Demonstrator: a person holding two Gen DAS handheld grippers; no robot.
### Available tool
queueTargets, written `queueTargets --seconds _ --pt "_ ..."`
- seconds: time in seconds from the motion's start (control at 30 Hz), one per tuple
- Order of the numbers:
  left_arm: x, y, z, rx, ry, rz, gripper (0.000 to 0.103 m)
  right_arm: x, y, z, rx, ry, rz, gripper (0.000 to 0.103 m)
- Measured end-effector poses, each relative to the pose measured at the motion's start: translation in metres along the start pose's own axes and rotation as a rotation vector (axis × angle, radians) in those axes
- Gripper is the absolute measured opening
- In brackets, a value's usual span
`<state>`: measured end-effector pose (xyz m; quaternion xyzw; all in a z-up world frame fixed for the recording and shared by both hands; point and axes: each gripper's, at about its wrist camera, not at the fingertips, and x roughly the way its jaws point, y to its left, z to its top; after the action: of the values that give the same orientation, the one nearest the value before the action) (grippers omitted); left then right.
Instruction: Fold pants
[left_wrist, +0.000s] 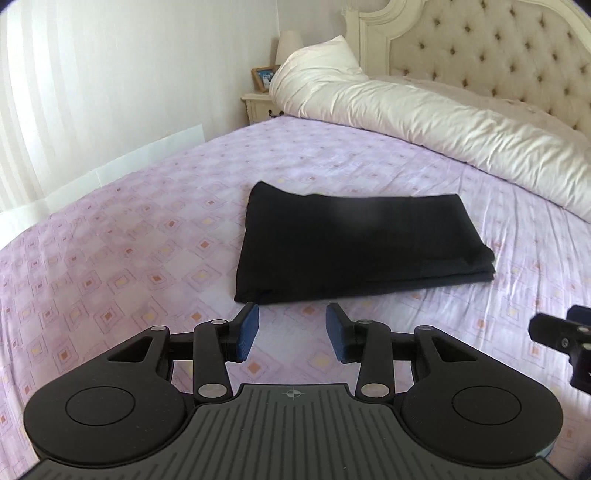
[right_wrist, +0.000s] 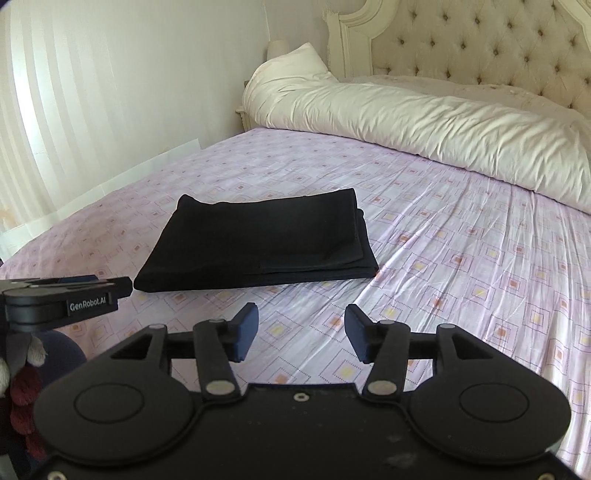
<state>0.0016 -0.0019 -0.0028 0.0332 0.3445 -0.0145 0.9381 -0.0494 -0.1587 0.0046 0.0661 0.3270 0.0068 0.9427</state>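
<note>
The black pants (left_wrist: 351, 243) lie folded into a flat rectangle on the lilac patterned bed sheet (left_wrist: 129, 240). They also show in the right wrist view (right_wrist: 258, 243), with layered edges at the right side. My left gripper (left_wrist: 292, 330) is open and empty, just short of the pants' near edge. My right gripper (right_wrist: 301, 334) is open and empty, a little back from the pants and to their right. The right gripper's tip shows at the right edge of the left wrist view (left_wrist: 554, 332). The left gripper shows at the left of the right wrist view (right_wrist: 66, 299).
A rolled white duvet (left_wrist: 424, 110) lies across the head of the bed below a tufted cream headboard (left_wrist: 498, 55). A bedside table (left_wrist: 258, 107) with a lamp and a photo frame stands at the far corner. White curtains (right_wrist: 74, 110) hang on the left.
</note>
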Motion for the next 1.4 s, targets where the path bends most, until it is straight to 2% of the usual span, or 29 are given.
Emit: queueTargets --seconds 0.1,0.3,0.87,1.03,1.4 --pt "-0.005 0.0 -0.002 0.003 0.015 -0.027 0.039 -0.005 0.003 0.0 0.01 -0.004 -0.001 0.057" --pt "-0.012 -0.003 -0.006 0.016 -0.017 -0.012 0.039 -0.007 0.01 0.0 0.006 -0.015 -0.011 0.059" --pt "-0.006 -0.003 -0.007 0.001 0.005 -0.035 0.039 0.0 0.021 0.004 -0.023 0.015 -0.034 0.063" --pt "-0.006 -0.004 -0.007 0.002 0.009 -0.036 0.039 0.002 0.023 0.005 -0.024 0.014 -0.045 0.068" --pt "-0.005 -0.004 -0.007 0.006 0.011 -0.041 0.039 0.005 0.023 0.007 -0.021 0.017 -0.045 0.069"
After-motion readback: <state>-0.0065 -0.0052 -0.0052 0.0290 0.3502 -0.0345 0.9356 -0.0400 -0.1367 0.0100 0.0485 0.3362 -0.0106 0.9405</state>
